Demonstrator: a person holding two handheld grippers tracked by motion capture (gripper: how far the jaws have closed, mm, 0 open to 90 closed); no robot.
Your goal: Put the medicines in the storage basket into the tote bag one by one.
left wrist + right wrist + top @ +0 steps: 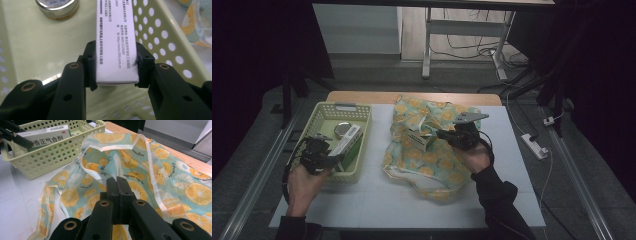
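Note:
A white and green medicine box (116, 42) lies in the pale green perforated basket (319, 107) at the left of the table. My left gripper (116, 67) is shut on the box's near end, one pad pressing each long side. From above, that gripper (334, 157) reaches into the basket's near end to the box (346, 141). A fruit-print translucent bag (427, 160) lies mid-table with a small box (422, 139) inside. My right gripper (117, 182) has its jaws tight together on the bag's fabric (175, 177), whose rim stands raised behind them.
A round metal tin (57, 8) sits on the basket's floor beyond the box. The basket wall (50, 155) stands just left of the bag. A white power strip (534, 145) lies on the floor off the table's right edge.

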